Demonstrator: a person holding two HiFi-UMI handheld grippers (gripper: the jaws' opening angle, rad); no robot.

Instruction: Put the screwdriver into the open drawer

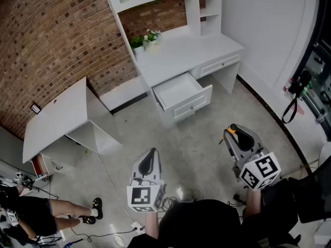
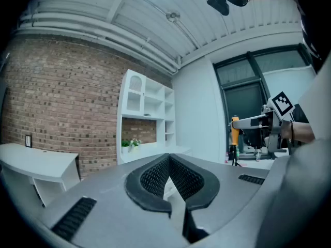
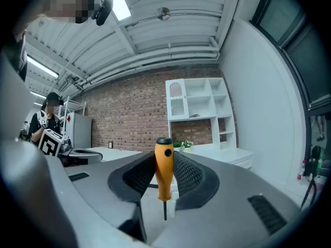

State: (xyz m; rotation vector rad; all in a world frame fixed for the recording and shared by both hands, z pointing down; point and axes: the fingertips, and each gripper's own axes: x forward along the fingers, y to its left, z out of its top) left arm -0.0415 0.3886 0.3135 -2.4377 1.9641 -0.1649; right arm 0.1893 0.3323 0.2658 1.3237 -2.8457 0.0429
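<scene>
Between R gripper [image 3: 164,161] pads: screwdriver [image 3: 164,170] clamped, long axis vert., orange handle up, shaft down. L gripper [image 2: 169,161] jaws together, empty.

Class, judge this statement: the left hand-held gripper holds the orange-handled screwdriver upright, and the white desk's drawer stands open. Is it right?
Not quite: it is the right hand-held gripper that holds the screwdriver upright, as the right gripper view shows. The left hand-held gripper is shut on nothing. The drawer does stand open.
</scene>
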